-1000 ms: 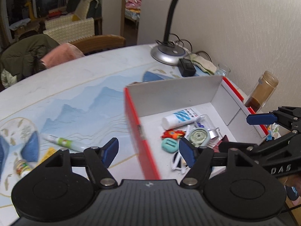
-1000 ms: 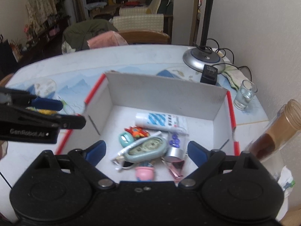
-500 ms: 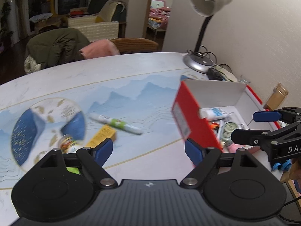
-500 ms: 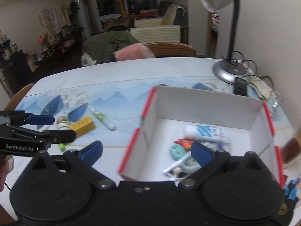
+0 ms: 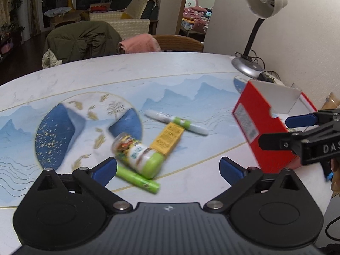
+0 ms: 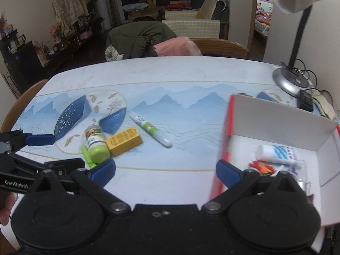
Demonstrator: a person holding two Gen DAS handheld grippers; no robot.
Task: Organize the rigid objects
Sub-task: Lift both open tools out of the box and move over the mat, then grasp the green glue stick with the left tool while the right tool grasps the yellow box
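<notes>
A red box with a white inside (image 6: 276, 114) stands on the right of the table; it holds a white-and-blue tube (image 6: 276, 152), a red toy (image 6: 262, 166) and other small items. Left of it lie a green-capped bottle (image 5: 138, 157), a yellow box (image 5: 167, 138), a white-and-green marker (image 5: 176, 122) and a green stick (image 5: 138, 179). My left gripper (image 5: 167, 169) hovers over the bottle, its jaws opening, nothing pressed between them. My right gripper (image 6: 165, 170) stands open over bare table between the loose items and the red box (image 5: 259, 131).
A desk lamp (image 5: 263, 2) with its base (image 6: 291, 80) and a black adapter (image 6: 306, 103) sit at the far right by the wall. Chairs with a green jacket (image 6: 138, 36) and a pink cloth (image 6: 176, 46) stand behind the table (image 6: 170, 78).
Both grippers have swung left, away from above the box toward the loose items on the table. The left jaws have spread wider. The bottle, yellow box and marker now fill the left view.
</notes>
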